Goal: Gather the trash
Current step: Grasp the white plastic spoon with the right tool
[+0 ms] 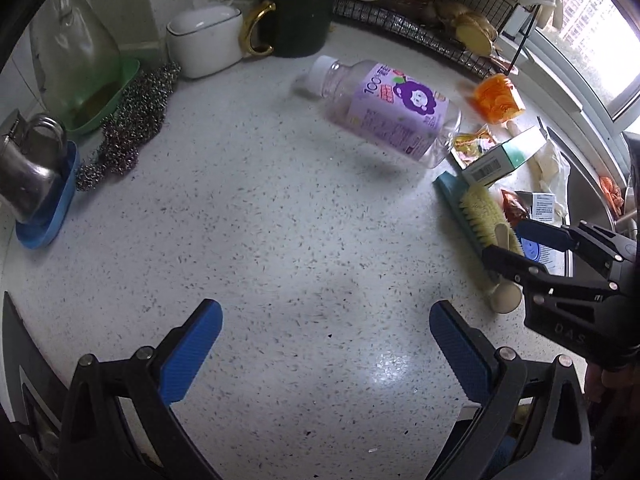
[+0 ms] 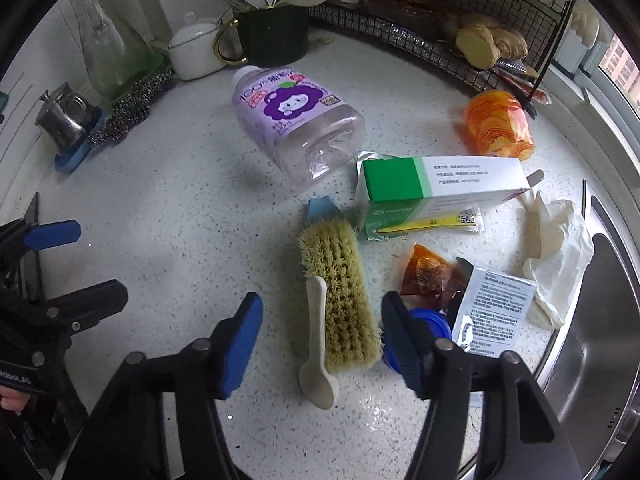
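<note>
The left gripper [image 1: 326, 350] is hovering over bare speckled counter [image 1: 260, 220] with its jaws spread wide and nothing between them. The right gripper [image 2: 322, 344] is pointing steeply down with its jaws partly spread, straddling a scrub brush [image 2: 340, 296] and a pale plastic spoon [image 2: 318, 356] that is lying against it; the pads are not pressing on either. The trash is lying scattered at twelve to three o'clock from the right gripper: an empty grape-juice bottle [image 2: 296, 120] on its side at twelve, a green-and-white carton [image 2: 432, 188] at one, an orange wrapper [image 2: 500, 124] beyond it, a torn silver sachet [image 2: 492, 308] at three beside a crumpled tissue [image 2: 560, 264], near the sink [image 2: 600, 320].
</note>
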`<state>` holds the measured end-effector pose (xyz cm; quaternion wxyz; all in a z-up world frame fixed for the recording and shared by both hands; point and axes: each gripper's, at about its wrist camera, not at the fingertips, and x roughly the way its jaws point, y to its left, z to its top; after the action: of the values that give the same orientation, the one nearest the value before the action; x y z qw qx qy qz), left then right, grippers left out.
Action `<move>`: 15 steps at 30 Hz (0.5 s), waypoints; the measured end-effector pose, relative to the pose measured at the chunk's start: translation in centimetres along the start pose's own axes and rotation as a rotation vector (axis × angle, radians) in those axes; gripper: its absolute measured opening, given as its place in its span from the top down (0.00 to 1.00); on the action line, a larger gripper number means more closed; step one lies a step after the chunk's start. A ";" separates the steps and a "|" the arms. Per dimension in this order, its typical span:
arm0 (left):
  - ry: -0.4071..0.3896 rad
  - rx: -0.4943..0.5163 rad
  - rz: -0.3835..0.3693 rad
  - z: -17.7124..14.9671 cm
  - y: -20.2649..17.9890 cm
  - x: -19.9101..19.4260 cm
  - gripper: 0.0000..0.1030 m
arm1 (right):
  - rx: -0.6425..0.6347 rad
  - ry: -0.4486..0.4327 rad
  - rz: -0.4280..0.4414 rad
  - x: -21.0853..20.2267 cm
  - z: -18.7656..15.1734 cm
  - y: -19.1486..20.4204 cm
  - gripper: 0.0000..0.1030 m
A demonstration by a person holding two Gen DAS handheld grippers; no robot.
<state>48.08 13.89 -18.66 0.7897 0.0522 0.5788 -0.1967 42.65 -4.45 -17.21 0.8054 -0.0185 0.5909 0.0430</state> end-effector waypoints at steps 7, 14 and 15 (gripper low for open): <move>0.004 0.012 -0.021 0.0 -1.0 0.3 0.00 | -0.008 0.003 -0.021 0.2 -0.1 -0.2 0.74; -0.005 0.055 -0.030 -0.3 -3.5 -0.2 0.00 | 0.033 -0.012 0.043 -1.0 -1.6 -1.4 0.96; -0.007 0.059 -0.036 -0.2 -3.9 -0.3 0.00 | 0.034 -0.020 0.043 -1.4 -1.9 -1.6 0.97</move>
<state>46.35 10.44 -17.85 0.7863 0.0645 0.5706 -0.2282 40.55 -6.23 -16.48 0.8103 0.0084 0.5838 0.0502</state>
